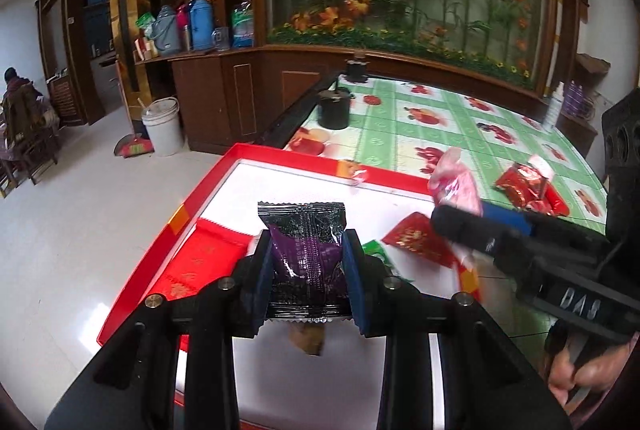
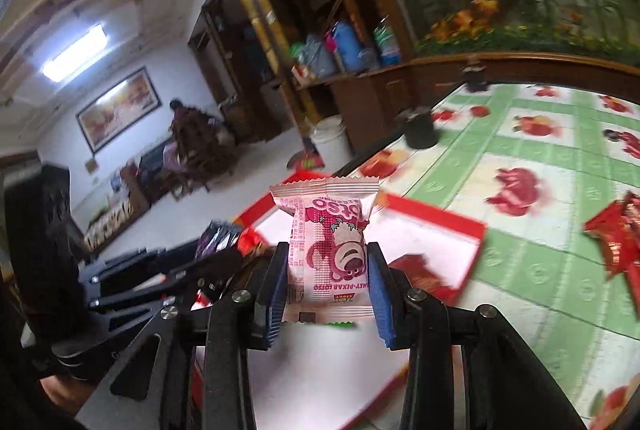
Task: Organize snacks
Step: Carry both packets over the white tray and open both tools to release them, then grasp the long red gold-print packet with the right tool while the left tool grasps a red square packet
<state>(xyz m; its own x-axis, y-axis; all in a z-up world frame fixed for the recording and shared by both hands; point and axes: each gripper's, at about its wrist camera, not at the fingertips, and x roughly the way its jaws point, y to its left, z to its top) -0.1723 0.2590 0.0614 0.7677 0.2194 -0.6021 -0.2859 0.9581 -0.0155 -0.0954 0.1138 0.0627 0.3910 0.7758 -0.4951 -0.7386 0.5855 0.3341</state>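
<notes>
My left gripper [image 1: 307, 270] is shut on a black and purple snack packet [image 1: 306, 250], held above a red-rimmed white tray [image 1: 296, 156]. My right gripper [image 2: 328, 278] is shut on a pink and white bear-print snack packet [image 2: 330, 242], also over the tray [image 2: 440, 220]. In the left wrist view the right gripper [image 1: 456, 208] comes in from the right with the pink packet [image 1: 456, 182]. The right wrist view shows the left gripper [image 2: 224, 250] at the left with its dark packet [image 2: 216, 236]. Red packets [image 1: 416, 240] and a green one [image 1: 376, 250] lie in the tray.
A pile of red wrapped snacks [image 1: 528, 186] lies on the green fruit-print tablecloth [image 1: 440, 122] to the right of the tray. A black pot [image 1: 334, 108] stands near the table's far left edge. A white bucket [image 1: 162, 126] is on the floor; a person [image 1: 18, 98] sits far left.
</notes>
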